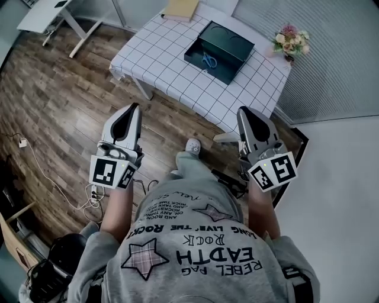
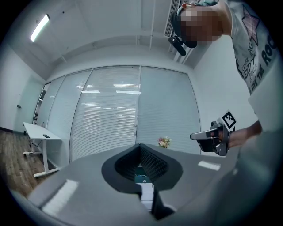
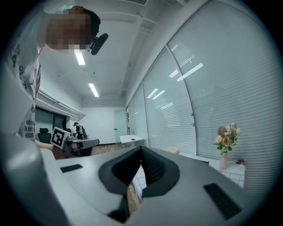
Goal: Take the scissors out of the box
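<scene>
Both claws are out in front of the person, held level over the wooden floor (image 1: pixel 59 100), well short of the surface (image 1: pixel 166 59). The left claw (image 1: pixel 135 108) has its jaws pressed together at the tips, with nothing between them. The right claw (image 1: pixel 244 110) is the same, closed tight and empty. They sit side by side and well apart, with the person's leg and shoe between them.

On the checked cloth of the surface, the dark box (image 1: pixel 232 64) lies open toward the right end. The scissors (image 1: pixel 208 59) with blue handles are inside it, resting on the bottom near its left end. Neither claw is anywhere near them. A small bunch of flowers (image 1: pixel 290 41) stands at the right corner, just beyond the box. A flat tan item (image 1: pixel 180 9) lies at the far edge. A white desk (image 1: pixel 44 15) stands off to the left.
</scene>
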The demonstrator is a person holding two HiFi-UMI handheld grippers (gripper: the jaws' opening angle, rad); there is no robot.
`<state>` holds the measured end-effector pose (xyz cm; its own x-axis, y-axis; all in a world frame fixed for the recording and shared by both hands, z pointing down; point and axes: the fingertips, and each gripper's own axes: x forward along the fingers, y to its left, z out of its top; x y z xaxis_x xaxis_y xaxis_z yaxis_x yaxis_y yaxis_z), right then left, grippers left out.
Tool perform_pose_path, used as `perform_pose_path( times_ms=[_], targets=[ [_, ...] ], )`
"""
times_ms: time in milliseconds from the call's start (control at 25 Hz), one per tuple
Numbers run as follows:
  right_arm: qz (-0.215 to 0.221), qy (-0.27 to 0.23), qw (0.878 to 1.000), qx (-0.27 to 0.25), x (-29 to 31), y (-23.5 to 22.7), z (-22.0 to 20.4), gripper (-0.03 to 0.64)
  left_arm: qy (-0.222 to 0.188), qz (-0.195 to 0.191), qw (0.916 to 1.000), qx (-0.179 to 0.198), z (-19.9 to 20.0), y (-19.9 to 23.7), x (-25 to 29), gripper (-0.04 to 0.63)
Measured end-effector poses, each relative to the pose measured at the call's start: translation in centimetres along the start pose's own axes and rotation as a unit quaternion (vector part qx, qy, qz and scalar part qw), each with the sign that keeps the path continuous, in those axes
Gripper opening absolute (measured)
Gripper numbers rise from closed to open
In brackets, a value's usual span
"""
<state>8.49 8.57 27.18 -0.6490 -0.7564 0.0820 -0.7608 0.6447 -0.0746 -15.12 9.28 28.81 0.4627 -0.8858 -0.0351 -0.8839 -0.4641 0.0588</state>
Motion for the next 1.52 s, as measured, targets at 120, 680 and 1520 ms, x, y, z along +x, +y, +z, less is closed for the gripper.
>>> perform_pose_path(
  times_ms=[120,680,1520],
  targets=[
    [0.002,-0.002,1.000,-0.001,0.9,-2.0,0.4,0.014,-0.002,0.000,1.0000,0.001,0.0,0.0,2.2,0.009],
    [0.025,-0.012,1.000,-0.002,5.4,-10.5,1.8,0.014,-0.009,0.028,0.9996,0.001,0.0,1.3,10.7,0.009],
    [0.055,-0.005,0.998,0.025,10.1,-14.0,1.1,0.014,0.011,0.045,0.9987,0.018,-0.5,2.5,14.5,0.009]
  ],
)
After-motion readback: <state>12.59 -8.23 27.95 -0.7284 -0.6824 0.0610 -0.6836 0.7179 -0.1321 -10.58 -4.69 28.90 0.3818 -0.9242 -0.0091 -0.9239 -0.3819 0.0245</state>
